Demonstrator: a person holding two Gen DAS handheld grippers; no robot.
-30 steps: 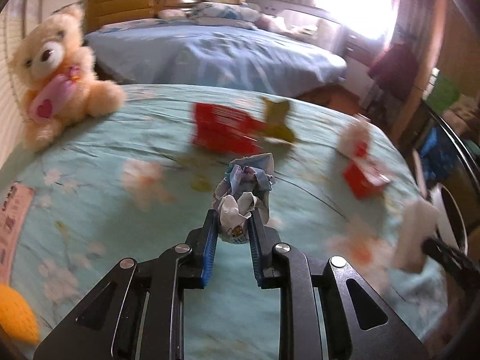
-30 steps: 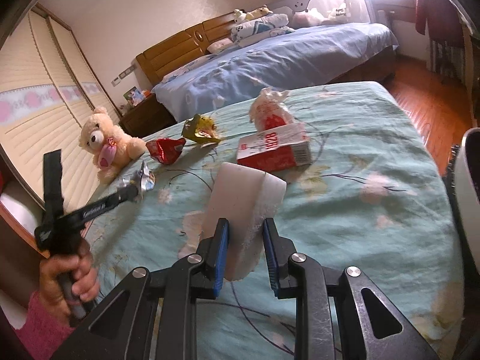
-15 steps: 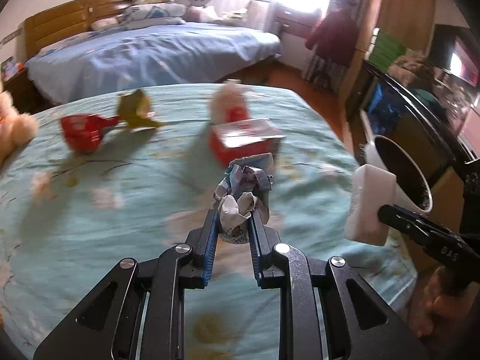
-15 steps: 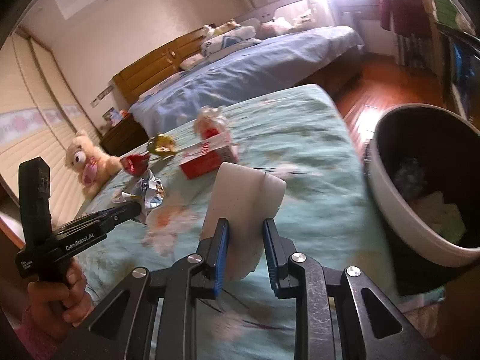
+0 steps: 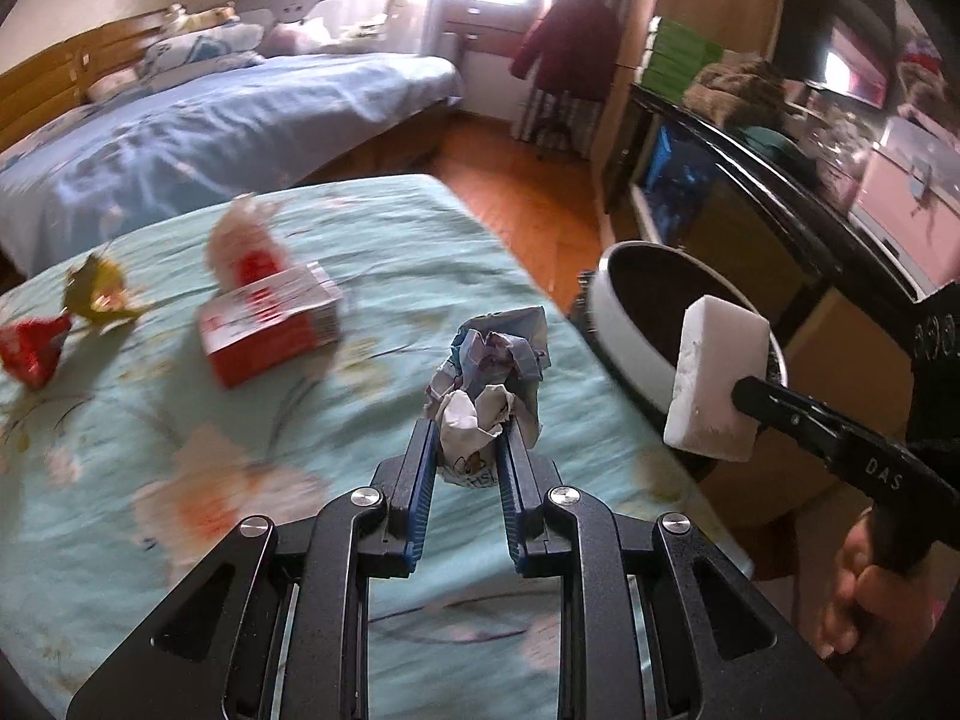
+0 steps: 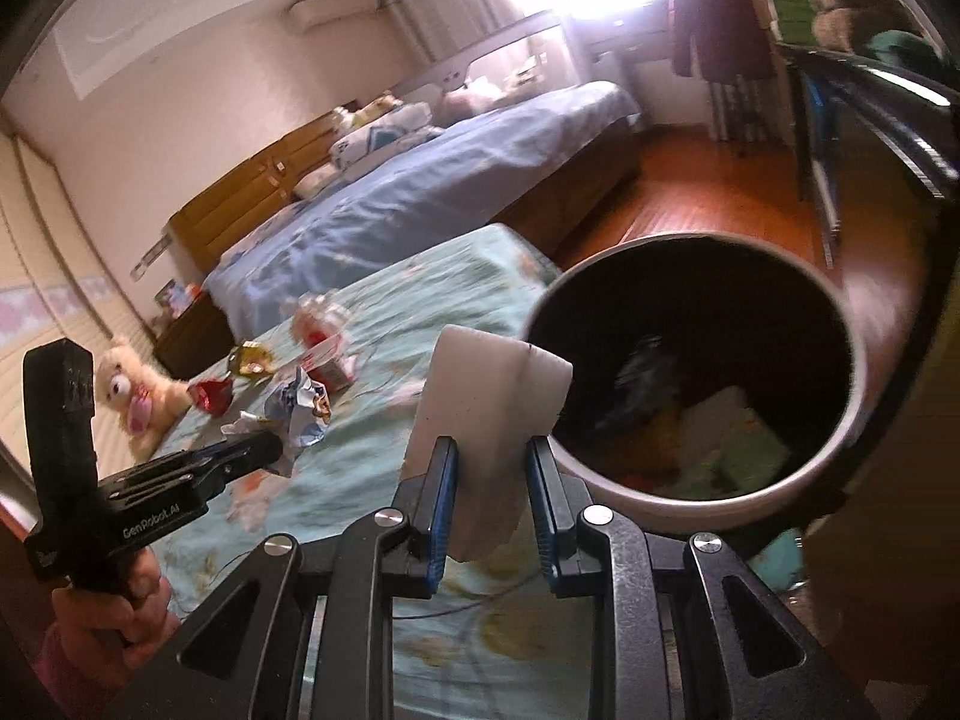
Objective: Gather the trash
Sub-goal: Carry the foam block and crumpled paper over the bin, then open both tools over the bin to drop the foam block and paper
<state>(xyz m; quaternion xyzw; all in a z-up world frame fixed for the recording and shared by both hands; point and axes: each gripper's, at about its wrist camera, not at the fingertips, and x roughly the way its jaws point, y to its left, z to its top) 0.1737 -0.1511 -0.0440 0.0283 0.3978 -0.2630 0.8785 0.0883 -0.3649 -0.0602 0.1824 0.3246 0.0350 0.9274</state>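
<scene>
A: While both loads hang over the bed's edge, list what you carry.

B: Item one, left gripper (image 5: 465,456): a paper wad (image 5: 492,372), crumpled, printed blue and white. My jaws stand narrow and clamped on its lower end; most of it sticks out past the tips, above the bedspread (image 5: 180,420) and near the bin (image 5: 624,312).

A: Handling?

B: I judge it very light and springy. It crushes rather than slips, so a pinch low on the dense part should do. Loose flaps may catch a pad on release.

A: Item two?

B: Right gripper (image 6: 489,480): a white foam block (image 6: 486,396), upright, jaws narrow and pressing its two broad faces near the bottom. Its top corner overlaps the bin's near rim in my right view; I can't tell whether it touches.

A: Handling?

B: Light, soft, a little squashy, with a dry rough skin, so I expect no sliding. Flat faces are the right hold.

A: The bin?

B: Round, pale rim, dark inside, just beside the bed; scraps already lie in it.

A: Still uncollected?

B: On the bedspread, well apart from me: a red box (image 5: 270,324), a pale bag (image 5: 240,234) behind it, a yellow-green wrapper (image 5: 99,294), a red wrapper (image 5: 30,348). A teddy (image 6: 135,396) sits far off; I judge it no trash.
</scene>
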